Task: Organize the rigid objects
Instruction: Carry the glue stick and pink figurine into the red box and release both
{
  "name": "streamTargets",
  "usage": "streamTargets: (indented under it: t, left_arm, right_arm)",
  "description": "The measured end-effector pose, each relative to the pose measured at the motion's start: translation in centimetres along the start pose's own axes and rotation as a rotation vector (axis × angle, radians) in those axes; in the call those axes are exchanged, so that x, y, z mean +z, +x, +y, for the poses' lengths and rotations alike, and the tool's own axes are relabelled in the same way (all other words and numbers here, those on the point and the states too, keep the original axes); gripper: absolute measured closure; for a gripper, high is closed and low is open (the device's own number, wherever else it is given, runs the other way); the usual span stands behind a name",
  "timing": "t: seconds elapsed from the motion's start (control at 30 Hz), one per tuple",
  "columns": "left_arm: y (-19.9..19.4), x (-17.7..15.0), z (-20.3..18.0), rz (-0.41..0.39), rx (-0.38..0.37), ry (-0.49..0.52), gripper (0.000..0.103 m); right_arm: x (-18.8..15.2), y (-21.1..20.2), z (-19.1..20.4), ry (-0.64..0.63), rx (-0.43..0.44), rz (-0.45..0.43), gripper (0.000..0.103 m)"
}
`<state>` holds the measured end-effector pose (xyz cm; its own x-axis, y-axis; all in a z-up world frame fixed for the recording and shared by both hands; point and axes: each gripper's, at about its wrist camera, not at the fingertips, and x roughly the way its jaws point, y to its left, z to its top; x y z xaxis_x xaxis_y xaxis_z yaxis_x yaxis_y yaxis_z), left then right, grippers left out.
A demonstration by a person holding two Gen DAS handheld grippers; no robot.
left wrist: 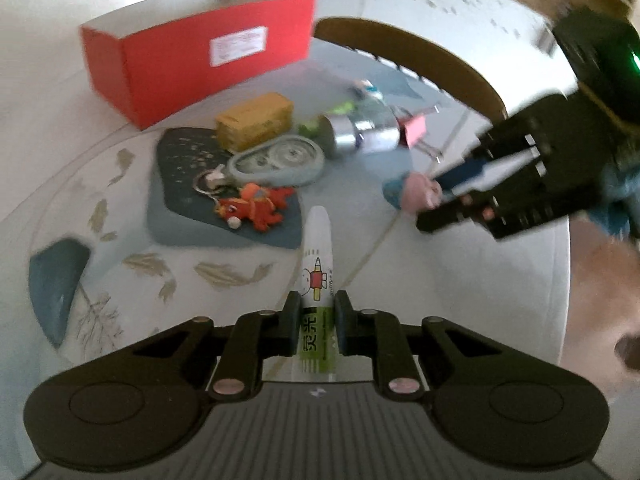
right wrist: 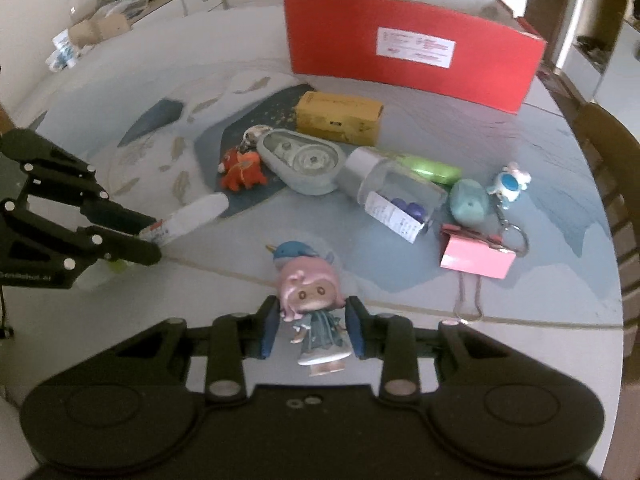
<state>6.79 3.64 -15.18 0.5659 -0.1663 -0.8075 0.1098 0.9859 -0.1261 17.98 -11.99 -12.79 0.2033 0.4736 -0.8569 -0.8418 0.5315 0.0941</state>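
Observation:
My left gripper (left wrist: 316, 300) is shut on a white glue tube (left wrist: 318, 256) with a green label, whose tip points away over the table. The same tube (right wrist: 196, 212) shows in the right wrist view, sticking out of the left gripper (right wrist: 154, 238) at the left. My right gripper (right wrist: 312, 308) is shut on a small pink-haired doll (right wrist: 310, 296) in a teal dress and blue hat, upright between the pads. The left wrist view shows that doll (left wrist: 420, 192) in the right gripper (left wrist: 436, 196). An open red box (right wrist: 400, 48) stands at the far side of the table.
Loose items lie between me and the box: a yellow carton (right wrist: 338, 118), a grey-blue case (right wrist: 304, 164), a red plush keychain (right wrist: 242, 168), a clear jar (right wrist: 392, 188), a teal lump (right wrist: 470, 202), a blue-white keychain (right wrist: 510, 184), a pink box (right wrist: 476, 258). A wooden chair (right wrist: 612, 160) stands on the right.

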Motion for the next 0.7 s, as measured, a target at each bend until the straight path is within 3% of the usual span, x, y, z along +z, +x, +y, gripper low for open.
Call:
streamTargets:
  t: [0.3,0.7]
  left_arm:
    - [-2.0,2.1,1.0,-0.051,0.049,-0.146,0.086]
    - [-4.2,8.0,2.6,-0.135,0.116,-0.234,0.086]
  right_arm:
    - [2.1,-3.0,0.3,0.077,-0.033,-0.070,0.069]
    - [8.3,-6.7,-2.0,0.097,-0.072,-0.176,0.068]
